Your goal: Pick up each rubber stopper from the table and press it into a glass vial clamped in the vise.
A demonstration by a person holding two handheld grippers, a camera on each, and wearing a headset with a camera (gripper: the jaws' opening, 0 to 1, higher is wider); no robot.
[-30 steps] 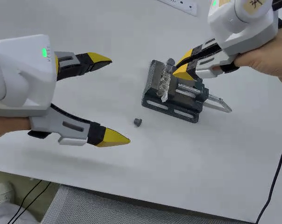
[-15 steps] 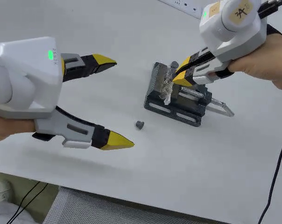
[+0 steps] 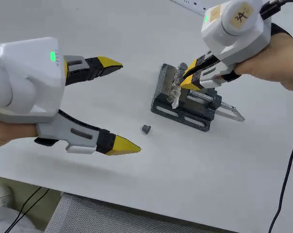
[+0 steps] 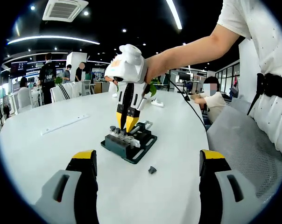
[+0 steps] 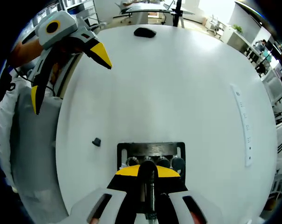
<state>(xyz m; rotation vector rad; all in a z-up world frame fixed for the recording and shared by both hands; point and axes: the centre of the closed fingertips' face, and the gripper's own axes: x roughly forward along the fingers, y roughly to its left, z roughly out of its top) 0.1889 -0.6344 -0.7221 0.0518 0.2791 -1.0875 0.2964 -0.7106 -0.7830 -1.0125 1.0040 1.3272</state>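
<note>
A dark vise (image 3: 185,104) stands mid-table with a row of glass vials (image 3: 174,90) clamped in it; the far vial carries a grey stopper (image 3: 183,65). My right gripper (image 3: 186,80) hovers just over the row, shut on a small dark rubber stopper (image 5: 148,167) directly above the vials (image 5: 163,162). A loose rubber stopper (image 3: 146,129) lies on the table in front of the vise (image 4: 130,142), also seen as the loose stopper (image 4: 151,170) between my own jaws. My left gripper (image 3: 122,104) is wide open and holds nothing, left of that stopper.
A white power strip (image 3: 190,6) lies at the table's far edge. A black cable (image 3: 287,179) hangs along the right side. The table's front edge (image 3: 137,206) runs close below my left gripper. A black object (image 5: 144,32) sits far across the table.
My right gripper has moved left and down, bringing its tips over the vial row. The left gripper has kept its place and stayed open.
</note>
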